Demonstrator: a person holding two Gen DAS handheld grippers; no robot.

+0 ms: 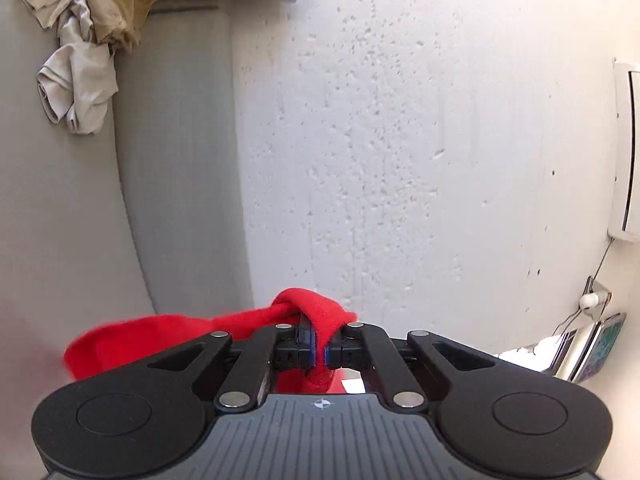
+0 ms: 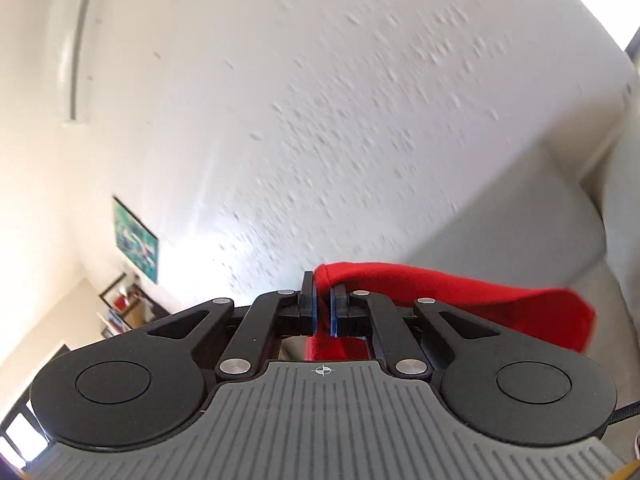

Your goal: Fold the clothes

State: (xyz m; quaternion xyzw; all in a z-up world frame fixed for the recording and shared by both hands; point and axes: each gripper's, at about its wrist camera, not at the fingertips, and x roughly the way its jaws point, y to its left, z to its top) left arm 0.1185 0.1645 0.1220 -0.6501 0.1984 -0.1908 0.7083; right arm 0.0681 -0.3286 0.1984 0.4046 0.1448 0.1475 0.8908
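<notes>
- Nearest to the left wrist camera, the left gripper (image 1: 320, 354) has its jaws pressed together on a bunched edge of the red garment (image 1: 168, 338), which trails away to the left of the jaws.
- Similarly, the right gripper (image 2: 323, 312) pinches another edge of the same red garment (image 2: 460, 300); in this view the cloth runs off to the right and hangs down.
- Both cameras look at a white textured wall (image 1: 400, 140), so the garment seems to be held up in the air, stretched between the two grippers. How much of it hangs below, I cannot see.
- A crumpled pile of beige clothes (image 1: 80, 40) lies on a grey sofa (image 1: 176, 180), well apart from the red garment.
- I judge the step in hand to be holding the garment up by two points, either to spread it or to carry it.
- Whether any fold is already in the cloth is not visible, so the stage stays open.
- Whatever comes next, both grips must stay firm and level, because the soft fabric could slip out or twist.
</notes>
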